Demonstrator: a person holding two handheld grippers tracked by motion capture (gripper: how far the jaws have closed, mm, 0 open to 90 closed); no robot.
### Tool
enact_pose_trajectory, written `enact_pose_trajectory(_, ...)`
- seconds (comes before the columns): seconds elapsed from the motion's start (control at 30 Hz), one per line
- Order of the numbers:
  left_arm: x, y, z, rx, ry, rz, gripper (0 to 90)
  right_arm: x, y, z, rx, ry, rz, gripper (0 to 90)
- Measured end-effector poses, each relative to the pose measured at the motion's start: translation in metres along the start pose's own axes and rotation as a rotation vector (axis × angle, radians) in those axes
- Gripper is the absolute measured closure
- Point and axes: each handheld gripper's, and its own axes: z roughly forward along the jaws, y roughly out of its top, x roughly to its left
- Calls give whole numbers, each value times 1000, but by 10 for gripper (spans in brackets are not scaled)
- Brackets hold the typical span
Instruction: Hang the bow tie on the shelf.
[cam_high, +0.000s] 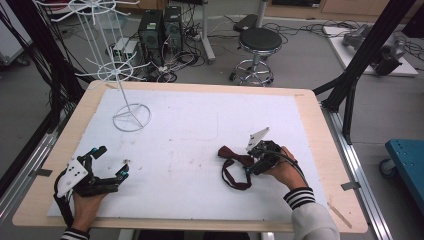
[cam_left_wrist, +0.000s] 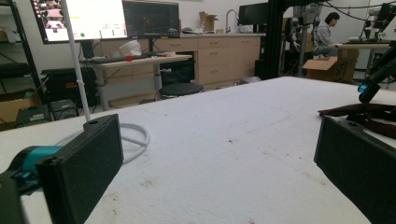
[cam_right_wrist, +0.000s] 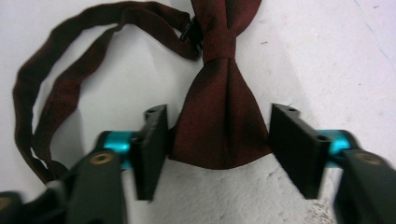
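Right gripper (cam_right_wrist: 218, 140) up close with jaws apart around one wing of the dark red bow tie (cam_right_wrist: 219, 107), tie lying on the white mat (cam_high: 200, 125) right of centre, left gripper (cam_high: 111, 162) wide open near the mat's left edge, white wire stand (cam_high: 131, 116) at back left

I see a dark red cloth bow tie (cam_right_wrist: 219, 112) with faint sheen, on a rough white foam-like table cover (cam_high: 200, 125) edged by pale smooth wood (cam_high: 320, 135).
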Motion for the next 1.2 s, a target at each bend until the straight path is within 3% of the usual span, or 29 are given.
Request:
enact_pose_trajectory(0.07,0,0,0,0,0,-1,18,0,1,0,7,-2,-5,543)
enact_pose_trajectory(0.17,0,0,0,0,0,-1,18,0,2,-1,28,-5,-27,752)
enact_pose_trajectory(0.23,0,0,0,0,-1,0,17,0,2,-2,31,-11,-41,820)
enact_pose_trajectory(0.43,0,0,0,-2,-2,-1,18,-1,2,-3,29,-6,-33,837)
enact_pose_trajectory(0.8,0,0,0,-5,-6,3,17,-1,3,-9,-49,20,-31,836)
enact_pose_trajectory(1.2,0,7,4,38,-72,27,18,3,8,-22,-218,72,-35,836)
